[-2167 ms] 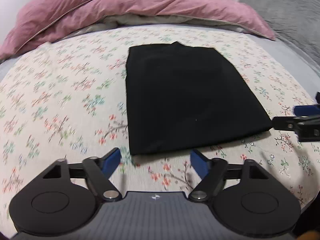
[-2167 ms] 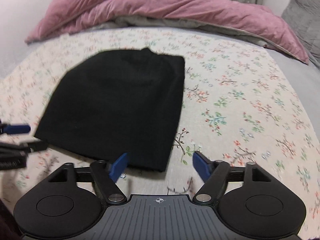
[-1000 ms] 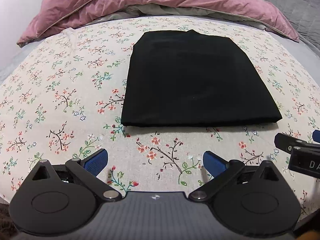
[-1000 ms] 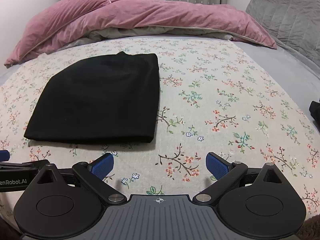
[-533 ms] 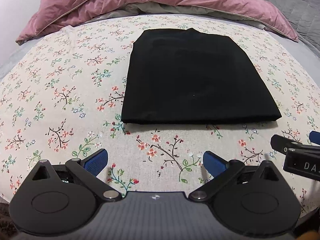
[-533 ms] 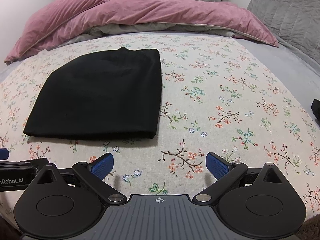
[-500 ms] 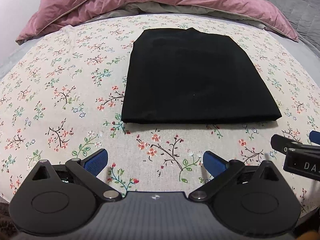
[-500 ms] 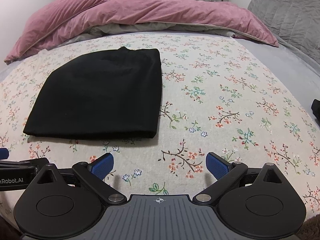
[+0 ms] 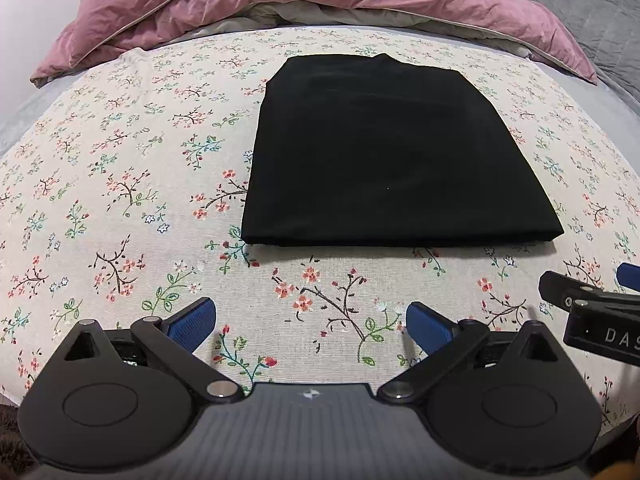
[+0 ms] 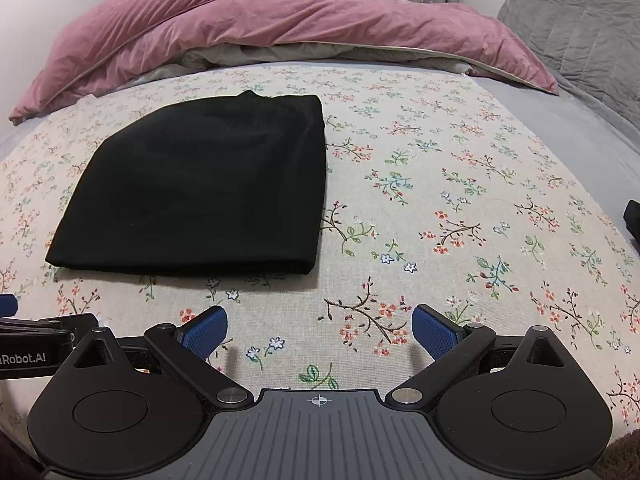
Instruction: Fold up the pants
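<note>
The black pants (image 9: 392, 156) lie folded into a flat rectangle on the floral bedsheet (image 9: 120, 184). In the right wrist view they lie at the left (image 10: 204, 192). My left gripper (image 9: 310, 320) is open and empty, a short way in front of the pants' near edge. My right gripper (image 10: 320, 326) is open and empty, in front of and to the right of the pants. The right gripper also shows at the right edge of the left wrist view (image 9: 600, 312). The left gripper shows at the left edge of the right wrist view (image 10: 36, 340).
A pink duvet (image 10: 280, 28) is heaped across the far side of the bed. A grey quilted pillow (image 10: 580, 20) stands at the far right. The grey under-sheet (image 10: 592, 148) shows along the right side. The bed's front edge is just below both grippers.
Both grippers have drawn back from the pants' near edge and opened wider since 2.2 s ago. Over the last half second almost nothing has moved.
</note>
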{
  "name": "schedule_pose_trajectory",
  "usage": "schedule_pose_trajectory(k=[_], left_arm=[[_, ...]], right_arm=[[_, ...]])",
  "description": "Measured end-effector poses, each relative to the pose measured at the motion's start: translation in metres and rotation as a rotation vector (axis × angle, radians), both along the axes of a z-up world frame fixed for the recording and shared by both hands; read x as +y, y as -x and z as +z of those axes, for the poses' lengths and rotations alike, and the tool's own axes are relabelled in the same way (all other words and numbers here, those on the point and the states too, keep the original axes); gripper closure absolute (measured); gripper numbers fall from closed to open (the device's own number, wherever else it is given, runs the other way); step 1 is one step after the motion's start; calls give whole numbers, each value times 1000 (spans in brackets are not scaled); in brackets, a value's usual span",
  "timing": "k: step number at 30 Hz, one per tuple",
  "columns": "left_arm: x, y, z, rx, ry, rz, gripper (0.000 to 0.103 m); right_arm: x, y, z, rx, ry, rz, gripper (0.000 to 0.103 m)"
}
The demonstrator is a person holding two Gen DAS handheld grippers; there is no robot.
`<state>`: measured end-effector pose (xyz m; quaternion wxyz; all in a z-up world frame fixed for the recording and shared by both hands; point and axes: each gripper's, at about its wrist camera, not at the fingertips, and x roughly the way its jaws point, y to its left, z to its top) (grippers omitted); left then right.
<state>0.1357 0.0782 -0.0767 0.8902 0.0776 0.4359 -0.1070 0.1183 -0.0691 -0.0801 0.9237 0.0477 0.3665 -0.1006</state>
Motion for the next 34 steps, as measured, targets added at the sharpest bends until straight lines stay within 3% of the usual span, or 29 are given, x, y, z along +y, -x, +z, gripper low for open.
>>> schedule_pose_trajectory(k=[34], left_arm=[[3, -1, 2, 5, 18, -6, 0]], right_arm=[[-4, 1, -1, 3, -2, 1, 3]])
